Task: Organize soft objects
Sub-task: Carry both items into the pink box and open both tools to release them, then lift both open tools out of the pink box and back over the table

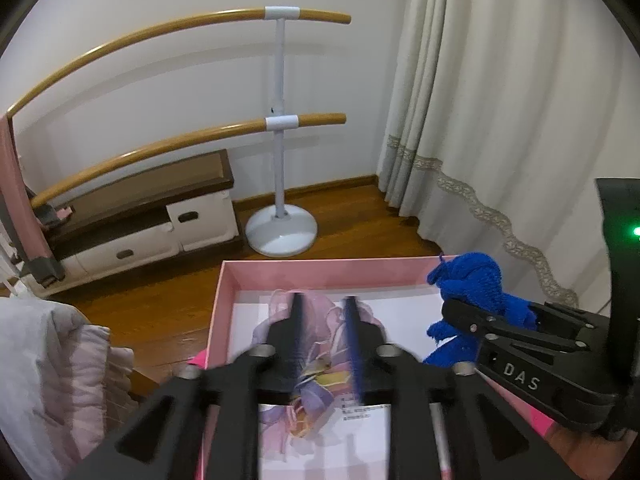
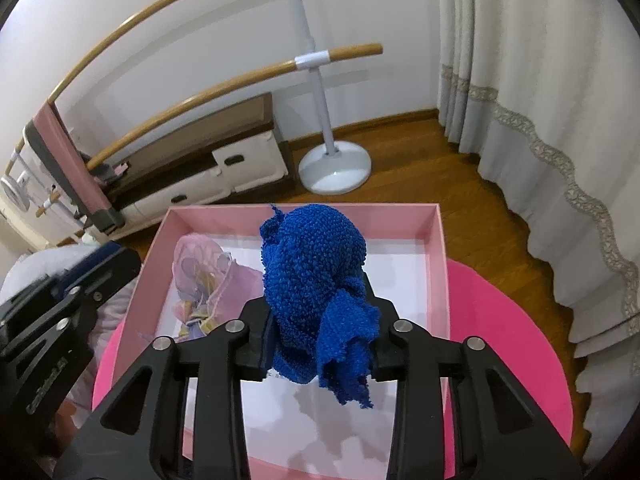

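Blue knitted cloth (image 2: 316, 292) is bunched and clamped between the jaws of the right gripper (image 2: 320, 344), held above the pink box (image 2: 436, 264); its long axis runs roughly along the fingers, rounded bulk pointing forward past the tips, a loose ragged flap hanging down on the right side toward the box floor. In the left wrist view the same blue cloth (image 1: 472, 300) shows at the right, pinched in the right gripper (image 1: 500, 320) over the box's right wall. Left gripper (image 1: 322, 320): jaws stand narrowly apart, nothing clearly between them; fingers blurred, hovering over the pale pink-and-lilac sheer fabric (image 1: 316, 344) that lies in the left half of the pink box (image 1: 320, 272). Same sheer fabric (image 2: 208, 280) seen crumpled against the left wall in the right wrist view, with the left gripper (image 2: 100, 264) at the box's left edge. Right half of the white box floor is bare. Box is open-topped, low-walled, and sits on a bright pink round surface (image 2: 512, 340), which shows uncovered to the right of the box. Beyond: wooden floor (image 2: 420, 160), white round-based stand (image 2: 334, 164) with wooden bars, cream curtain (image 2: 540, 100) at right, pale bedding (image 1: 48, 360) at left.
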### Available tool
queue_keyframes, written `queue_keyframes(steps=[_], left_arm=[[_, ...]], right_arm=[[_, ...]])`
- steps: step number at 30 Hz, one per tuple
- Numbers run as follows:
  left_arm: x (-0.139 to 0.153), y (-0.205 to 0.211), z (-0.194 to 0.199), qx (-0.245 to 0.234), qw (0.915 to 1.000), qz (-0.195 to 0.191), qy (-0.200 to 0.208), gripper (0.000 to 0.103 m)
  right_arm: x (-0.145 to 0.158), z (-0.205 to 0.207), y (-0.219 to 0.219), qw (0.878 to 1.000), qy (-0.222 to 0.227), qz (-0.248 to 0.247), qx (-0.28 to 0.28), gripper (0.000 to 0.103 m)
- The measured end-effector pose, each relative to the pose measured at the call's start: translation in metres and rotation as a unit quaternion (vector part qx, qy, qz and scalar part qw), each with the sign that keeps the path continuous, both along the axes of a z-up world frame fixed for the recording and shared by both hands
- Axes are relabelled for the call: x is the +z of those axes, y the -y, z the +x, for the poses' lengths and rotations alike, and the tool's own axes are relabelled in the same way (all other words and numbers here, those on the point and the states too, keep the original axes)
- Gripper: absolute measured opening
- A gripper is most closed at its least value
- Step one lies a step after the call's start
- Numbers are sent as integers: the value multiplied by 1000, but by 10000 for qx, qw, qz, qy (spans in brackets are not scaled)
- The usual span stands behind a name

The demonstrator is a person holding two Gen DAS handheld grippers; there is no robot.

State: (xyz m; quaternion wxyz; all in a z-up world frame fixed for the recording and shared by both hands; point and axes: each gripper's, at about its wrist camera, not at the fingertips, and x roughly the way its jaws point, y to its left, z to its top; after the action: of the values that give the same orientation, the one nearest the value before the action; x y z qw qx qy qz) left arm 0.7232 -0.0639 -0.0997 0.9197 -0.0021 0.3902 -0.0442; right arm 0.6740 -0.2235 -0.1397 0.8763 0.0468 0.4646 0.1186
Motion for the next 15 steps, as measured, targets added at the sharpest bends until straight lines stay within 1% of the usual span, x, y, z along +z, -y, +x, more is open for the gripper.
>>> queue_keyframes(steps=[1,2,3,4,5,6,7,12,15], left_arm=[[-2,1,-2,42,10000,26,59,71],[-2,2,-4,79,9999,59,137,87],[-1,3,-4,113,9996,103,253,103],[0,4,-7,144,9990,155,395,103],[2,5,-4,137,9987,218,443,103],[3,7,-1,131,9987,262,427,103],[4,8,2,144,9986,309,402,103],[9,15,6,209,9982,348,446,103],[15,18,-8,231,9977,352,525,103]], right_arm=[[-2,1,0,10000,-30,-2,-5,47],[-3,2,2,10000,-25,39,-51,57],[-3,1,4,9999,-1,75,-88,80],[-2,-2,7,9998,55,100,-151,95],[0,-2,8,9997,92,114,-178,97],[2,-5,10,9996,145,170,-184,98],[5,-8,11,9994,170,229,-196,102],[21,-30,19,9981,358,316,-376,103],[33,-46,26,9969,472,382,-490,103]])
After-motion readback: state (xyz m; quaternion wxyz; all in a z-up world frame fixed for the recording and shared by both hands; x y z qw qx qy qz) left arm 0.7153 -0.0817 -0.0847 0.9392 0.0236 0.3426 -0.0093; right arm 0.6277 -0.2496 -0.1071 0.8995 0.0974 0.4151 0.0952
